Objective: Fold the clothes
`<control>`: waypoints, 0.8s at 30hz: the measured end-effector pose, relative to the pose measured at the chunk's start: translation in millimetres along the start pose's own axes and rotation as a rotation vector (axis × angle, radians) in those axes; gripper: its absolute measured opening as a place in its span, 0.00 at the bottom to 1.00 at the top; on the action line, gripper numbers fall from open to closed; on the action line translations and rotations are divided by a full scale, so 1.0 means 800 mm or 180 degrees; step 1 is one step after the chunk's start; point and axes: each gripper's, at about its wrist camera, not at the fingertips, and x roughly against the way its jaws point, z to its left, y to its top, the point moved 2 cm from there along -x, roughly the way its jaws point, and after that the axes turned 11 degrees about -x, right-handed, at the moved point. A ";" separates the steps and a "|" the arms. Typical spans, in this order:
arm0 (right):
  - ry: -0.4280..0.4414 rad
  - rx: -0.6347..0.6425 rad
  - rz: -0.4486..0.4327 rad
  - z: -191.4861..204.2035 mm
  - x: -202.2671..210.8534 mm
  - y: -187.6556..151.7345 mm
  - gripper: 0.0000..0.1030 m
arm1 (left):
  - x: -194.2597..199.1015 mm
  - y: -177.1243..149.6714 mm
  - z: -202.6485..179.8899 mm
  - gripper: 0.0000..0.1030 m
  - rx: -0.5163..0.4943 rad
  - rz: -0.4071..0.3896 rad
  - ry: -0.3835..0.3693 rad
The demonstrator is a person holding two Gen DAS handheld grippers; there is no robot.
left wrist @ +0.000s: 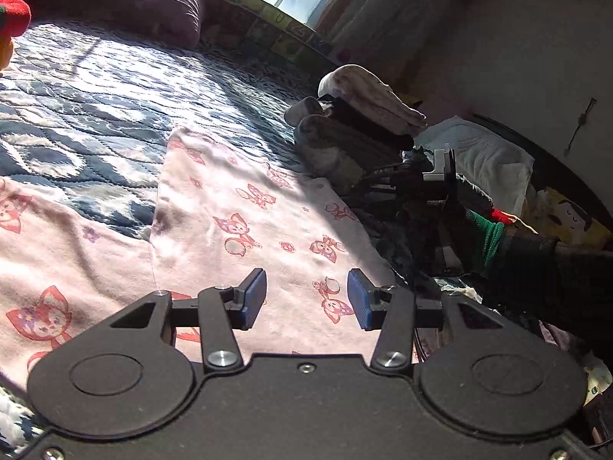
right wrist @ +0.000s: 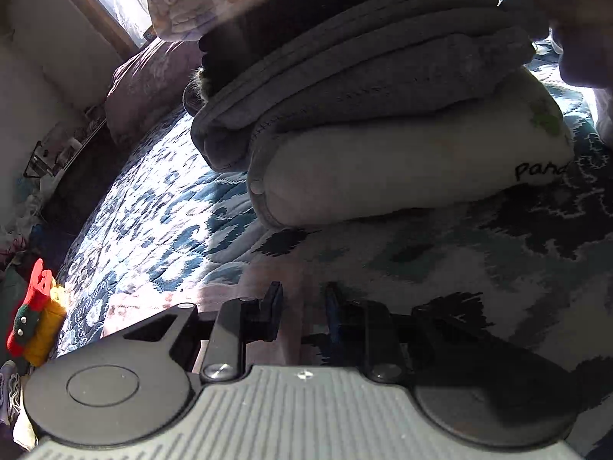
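A pink garment [left wrist: 245, 230] with red fox prints lies spread flat on the blue patterned quilt [left wrist: 95, 115]. My left gripper [left wrist: 306, 299] hovers open over the garment's near part, nothing between its blue pads [left wrist: 253, 299]. At the garment's far right corner I see the black body of the right gripper [left wrist: 429, 178], held by a person's dark sleeve [left wrist: 536, 268]. In the right wrist view my right gripper [right wrist: 303, 306] is low over the quilt [right wrist: 161, 230], its jaws a narrow gap apart. Pink garment edge [right wrist: 230, 291] lies under and between them, not pinched.
A stack of folded clothes [right wrist: 364, 115] [left wrist: 356, 126] sits on the quilt just beyond the right gripper. A purple pillow [left wrist: 153, 4] lies under the window. A red and yellow soft toy [right wrist: 34, 318] is at the bed's far side. Loose items clutter the bedside [left wrist: 479, 153].
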 end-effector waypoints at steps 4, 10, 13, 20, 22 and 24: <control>0.0075 0.0008 -0.0420 -0.001 0.025 0.007 0.02 | -0.004 -0.002 -0.005 0.45 -0.0078 0.0044 -0.0040; 0.0155 -0.0244 -0.0187 -0.018 0.014 0.006 0.24 | -0.007 -0.005 -0.007 0.45 -0.0123 0.0075 -0.0044; 0.0092 -0.0201 -0.0144 -0.022 0.005 0.001 0.35 | -0.006 -0.005 -0.007 0.45 -0.0124 0.0072 -0.0037; 0.0283 -0.0385 -0.0151 -0.021 -0.001 -0.005 0.32 | -0.009 -0.006 -0.009 0.45 -0.0150 0.0105 -0.0035; 0.0311 -0.0399 -0.0135 -0.020 -0.003 -0.006 0.31 | -0.009 -0.007 -0.009 0.45 -0.0162 0.0111 -0.0029; 0.0286 -0.0390 -0.0113 -0.019 -0.006 -0.007 0.07 | -0.009 -0.007 -0.009 0.45 -0.0167 0.0111 -0.0025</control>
